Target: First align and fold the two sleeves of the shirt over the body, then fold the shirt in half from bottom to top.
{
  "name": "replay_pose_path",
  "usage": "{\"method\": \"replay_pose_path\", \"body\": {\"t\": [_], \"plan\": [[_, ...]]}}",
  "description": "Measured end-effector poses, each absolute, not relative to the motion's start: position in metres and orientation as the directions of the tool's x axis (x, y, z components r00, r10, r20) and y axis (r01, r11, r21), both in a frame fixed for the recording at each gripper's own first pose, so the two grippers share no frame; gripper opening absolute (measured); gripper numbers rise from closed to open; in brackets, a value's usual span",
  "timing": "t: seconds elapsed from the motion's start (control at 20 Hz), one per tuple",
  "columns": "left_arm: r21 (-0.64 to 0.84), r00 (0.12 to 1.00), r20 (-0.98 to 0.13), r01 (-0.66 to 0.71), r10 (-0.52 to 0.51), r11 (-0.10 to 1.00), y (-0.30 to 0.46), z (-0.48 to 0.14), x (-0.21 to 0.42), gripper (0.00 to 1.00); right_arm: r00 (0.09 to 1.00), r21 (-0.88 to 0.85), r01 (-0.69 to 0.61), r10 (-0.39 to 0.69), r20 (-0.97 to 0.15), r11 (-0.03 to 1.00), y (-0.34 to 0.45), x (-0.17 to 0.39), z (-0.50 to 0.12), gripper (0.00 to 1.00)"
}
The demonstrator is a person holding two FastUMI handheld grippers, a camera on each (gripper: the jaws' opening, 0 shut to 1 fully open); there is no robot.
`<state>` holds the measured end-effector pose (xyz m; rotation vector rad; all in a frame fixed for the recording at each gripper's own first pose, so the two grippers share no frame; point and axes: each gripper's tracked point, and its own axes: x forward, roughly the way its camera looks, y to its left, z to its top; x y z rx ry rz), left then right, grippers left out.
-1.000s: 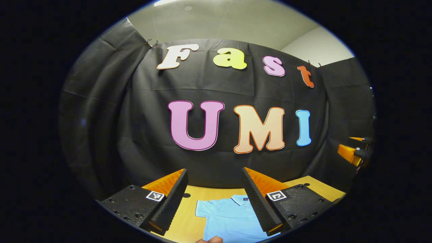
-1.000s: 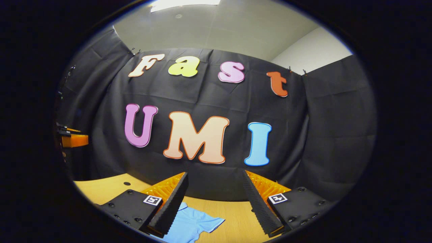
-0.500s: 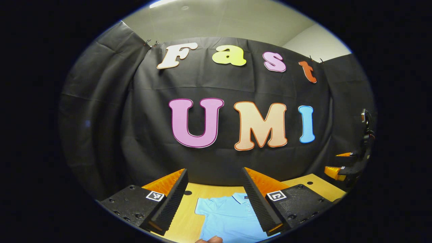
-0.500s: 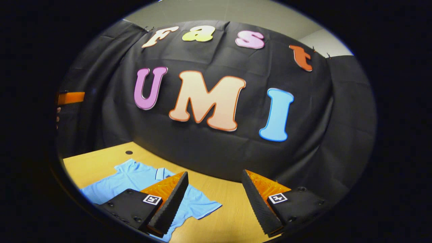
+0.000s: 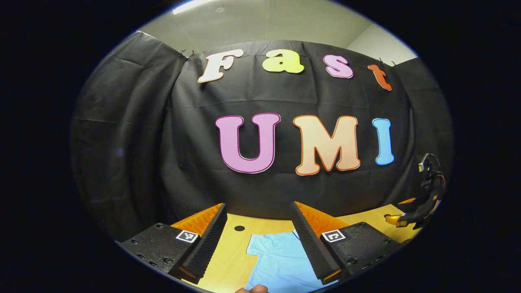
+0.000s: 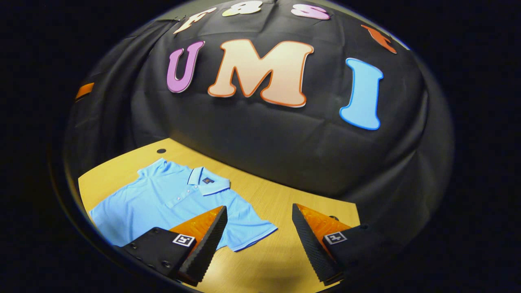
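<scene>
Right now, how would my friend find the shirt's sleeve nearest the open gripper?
Look at the wooden table in front of the black cloth wall. A light blue polo shirt lies flat there. Its sleeve sticks out toward the right gripper, ending in a neat hemmed edge, unlike the collar.

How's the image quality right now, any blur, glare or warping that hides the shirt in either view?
Right gripper view: sharp and evenly lit, no glare on the shirt; fisheye bends the table edge; the right hand-held gripper covers part of the hem. Left gripper view: also sharp; the left hand-held gripper frames a slice of shirt, and one finger hides the collar side.
</scene>
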<state>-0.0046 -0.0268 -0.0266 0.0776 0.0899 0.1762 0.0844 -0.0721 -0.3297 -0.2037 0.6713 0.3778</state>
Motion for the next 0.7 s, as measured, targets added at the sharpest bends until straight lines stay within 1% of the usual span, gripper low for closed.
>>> {"method": "replay_pose_path", "body": {"t": [0.2, 0.25, 0.4, 0.7], "plan": [[0.097, 0.969, -0.120, -0.203, 0.214, 0.974, -0.027, -0.041, -0.003, 0.94, 0.625, -0.024, -0.456, 0.301, -0.721, 0.890, -0.072, 0.083, -0.386, 1.00], [0.100, 0.966, -0.133, -0.209, 0.221, 0.973, -0.028, -0.045, -0.002, 0.94, 0.597, -0.012, -0.463, 0.302, -0.743, 0.886, -0.072, 0.081, -0.402, 0.99], [0.108, 0.957, -0.161, -0.226, 0.241, 0.968, -0.029, -0.056, 0.000, 0.94, 0.516, 0.029, -0.472, 0.302, -0.802, 0.881, -0.068, 0.073, -0.449, 1.00], [0.129, 0.948, -0.192, -0.232, 0.254, 0.964, -0.034, -0.067, 0.008, 0.94, 0.428, 0.075, -0.473, 0.303, -0.851, 0.878, -0.064, 0.066, -0.502, 0.99]]}}
